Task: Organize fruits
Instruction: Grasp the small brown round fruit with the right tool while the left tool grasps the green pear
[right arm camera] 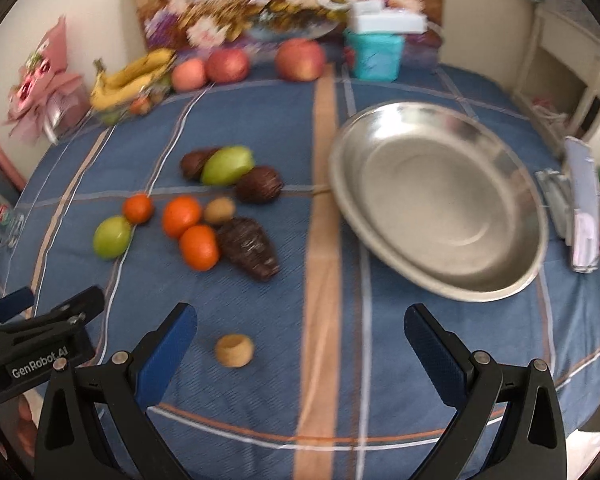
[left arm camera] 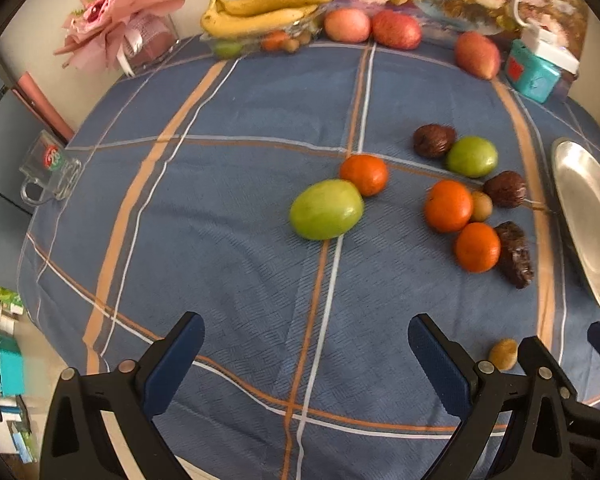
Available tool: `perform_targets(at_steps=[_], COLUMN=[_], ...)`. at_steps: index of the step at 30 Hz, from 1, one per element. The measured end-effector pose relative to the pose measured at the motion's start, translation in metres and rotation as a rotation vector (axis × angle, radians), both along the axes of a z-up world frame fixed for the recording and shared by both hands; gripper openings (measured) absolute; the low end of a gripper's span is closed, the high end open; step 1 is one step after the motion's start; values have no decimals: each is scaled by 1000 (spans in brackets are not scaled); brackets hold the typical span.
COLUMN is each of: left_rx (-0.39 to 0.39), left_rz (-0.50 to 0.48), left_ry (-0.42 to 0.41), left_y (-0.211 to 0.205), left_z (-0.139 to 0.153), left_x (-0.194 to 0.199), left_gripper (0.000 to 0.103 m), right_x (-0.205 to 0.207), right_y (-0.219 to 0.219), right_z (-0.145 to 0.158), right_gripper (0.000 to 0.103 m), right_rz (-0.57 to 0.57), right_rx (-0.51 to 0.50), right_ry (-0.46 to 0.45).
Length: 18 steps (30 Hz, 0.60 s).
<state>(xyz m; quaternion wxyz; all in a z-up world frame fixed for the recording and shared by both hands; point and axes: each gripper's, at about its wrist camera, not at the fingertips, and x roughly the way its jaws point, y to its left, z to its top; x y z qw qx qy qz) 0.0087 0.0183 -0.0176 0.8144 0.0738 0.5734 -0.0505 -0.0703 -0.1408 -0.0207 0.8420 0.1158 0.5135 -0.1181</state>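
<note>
Fruit pile: 3 oranges (right arm camera: 181, 216), 2 green fruits (right arm camera: 227, 166), several dark wrinkled fruits (right arm camera: 259, 185) and a small tan one, clustered on the blue plaid cloth of the bench (right arm camera: 324, 360), none yet in the steel bowl (right arm camera: 440, 208).
Stray fruit: 1 small tan fruit (right arm camera: 235, 350) lies apart from the pile, nearest to me, roundish, no long axis I can make out.
Bowl: empty, right of the pile, beyond the orange stripe.
Key relation: the stray fruit sits just ahead of my right gripper (right arm camera: 300, 344), left of centre, close to its left finger. From my left gripper (left arm camera: 306, 352) it lies off to the right, outside the right finger (left arm camera: 440, 364). Right hand is nearer, I judge.
Right fingers: spread wide, nothing held.
Left fingers: spread wide, nothing held.
Next, by my reckoning: shift right gripper slightly left, straddle the stray fruit.
Background: bananas (left arm camera: 260, 10) and red fruit at the far edge.
</note>
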Motion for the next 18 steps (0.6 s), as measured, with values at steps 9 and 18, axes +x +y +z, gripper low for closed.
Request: perform_targets(at_steps=[9, 18], left_rx=[-120, -247], left_rz=[53, 104], left_ry=[32, -40], left_y=[13, 40], left_z=[-27, -29], left_x=[19, 40], left_gripper=[103, 103], right_x=[15, 25], right_y=[12, 25], right_z=[-26, -39], right_gripper=[93, 56], right_rz=[49, 92], right_rx=[78, 135], right_ry=[103, 150])
